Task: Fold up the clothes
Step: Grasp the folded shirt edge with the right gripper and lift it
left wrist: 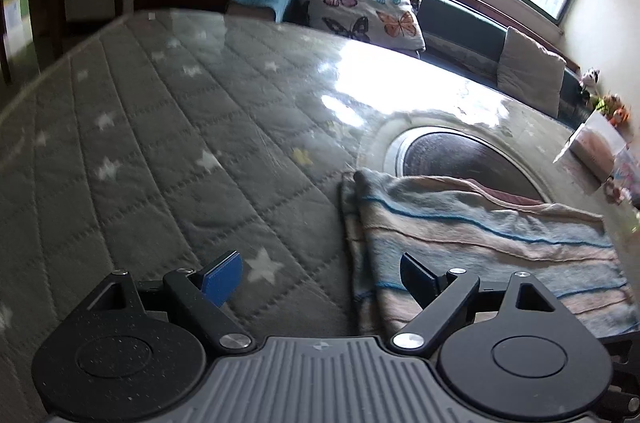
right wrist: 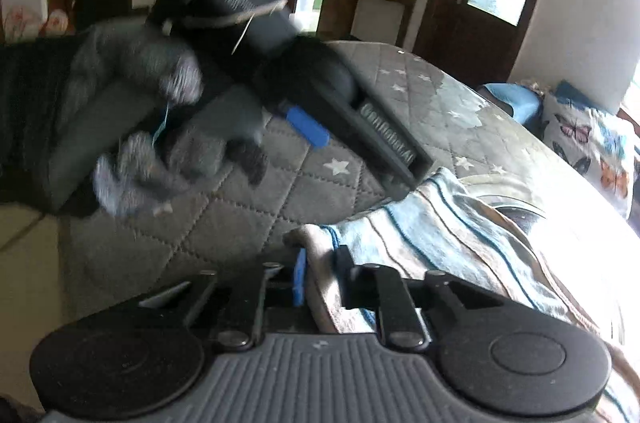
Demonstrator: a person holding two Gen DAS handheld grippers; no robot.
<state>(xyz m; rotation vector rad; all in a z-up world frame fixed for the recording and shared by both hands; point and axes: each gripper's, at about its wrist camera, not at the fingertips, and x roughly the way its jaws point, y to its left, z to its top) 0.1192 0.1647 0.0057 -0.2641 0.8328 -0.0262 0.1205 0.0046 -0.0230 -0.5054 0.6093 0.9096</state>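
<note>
A folded striped garment (left wrist: 480,247), pale blue, pink and cream, lies on a grey quilted star-print cover under clear plastic (left wrist: 160,143). My left gripper (left wrist: 320,277) is open and empty, hovering just above the garment's left edge, its right finger over the cloth. In the right wrist view my right gripper (right wrist: 322,281) is shut on a near edge fold of the garment (right wrist: 440,231). The left gripper (right wrist: 320,127), held by a grey-gloved hand (right wrist: 160,111), shows there above the cloth's far corner.
A round dark opening with a pale rim (left wrist: 460,159) sits behind the garment. A butterfly-print pillow (left wrist: 364,7) and a grey cushion (left wrist: 528,71) lie on a bench under the window. A box and small items (left wrist: 600,151) stand at the right edge.
</note>
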